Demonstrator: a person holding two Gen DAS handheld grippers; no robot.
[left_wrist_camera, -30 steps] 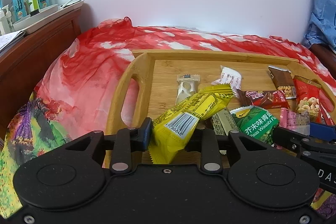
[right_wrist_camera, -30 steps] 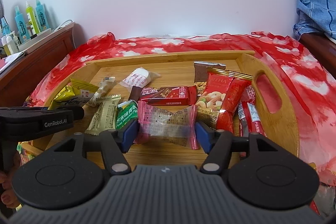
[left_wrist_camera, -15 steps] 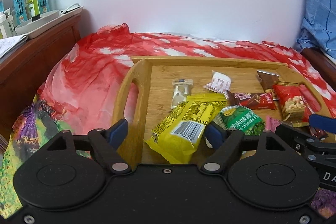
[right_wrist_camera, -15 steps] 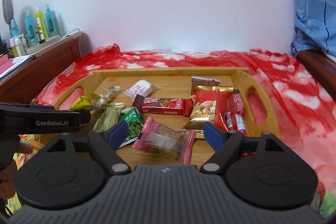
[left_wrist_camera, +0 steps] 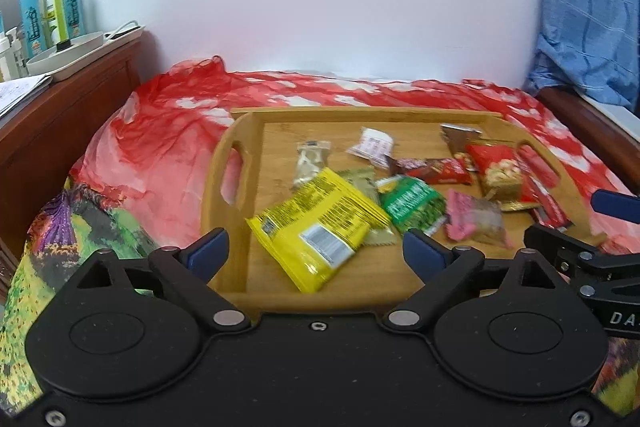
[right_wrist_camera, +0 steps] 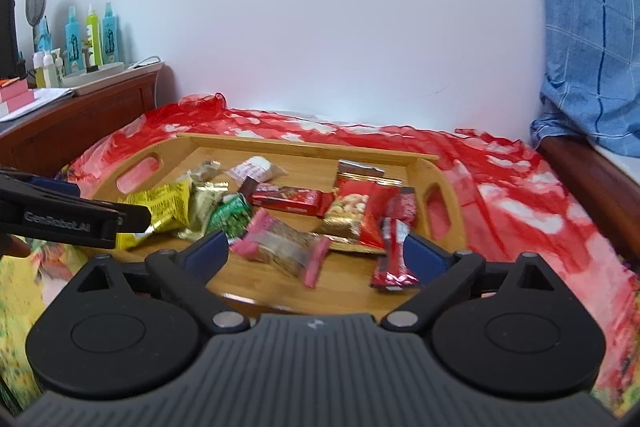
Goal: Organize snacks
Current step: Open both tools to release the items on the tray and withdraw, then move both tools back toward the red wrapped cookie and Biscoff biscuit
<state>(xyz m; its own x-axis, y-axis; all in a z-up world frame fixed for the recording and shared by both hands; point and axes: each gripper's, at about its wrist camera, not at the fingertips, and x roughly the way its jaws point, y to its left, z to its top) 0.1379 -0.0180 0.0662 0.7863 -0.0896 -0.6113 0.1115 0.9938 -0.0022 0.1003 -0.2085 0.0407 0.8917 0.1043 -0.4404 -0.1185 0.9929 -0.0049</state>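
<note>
A wooden tray [left_wrist_camera: 224,163] [right_wrist_camera: 448,187] with handles lies on a red cloth and holds several snack packets. A yellow packet [left_wrist_camera: 316,223] [right_wrist_camera: 160,205] lies at the tray's near left, a green wasabi-pea packet [left_wrist_camera: 412,203] [right_wrist_camera: 232,217] beside it, a pink-edged clear packet [left_wrist_camera: 476,219] [right_wrist_camera: 284,247] near the front, and red nut and bar packets [right_wrist_camera: 360,211] to the right. My left gripper [left_wrist_camera: 316,253] is open and empty, just in front of the yellow packet. My right gripper [right_wrist_camera: 316,253] is open and empty, just behind the pink packet.
A dark wooden bedside cabinet [left_wrist_camera: 60,115] at left carries spray bottles [left_wrist_camera: 52,7] and a white tray. A white wall stands behind. A blue checked cloth [right_wrist_camera: 588,27] hangs at right over a wooden rail. A colourful patterned cloth [left_wrist_camera: 60,239] lies at near left.
My left gripper opened and let go of the yellow packet, which now lies flat on the tray. My right gripper opened off the pink packet. Both grippers pulled back from the tray.
</note>
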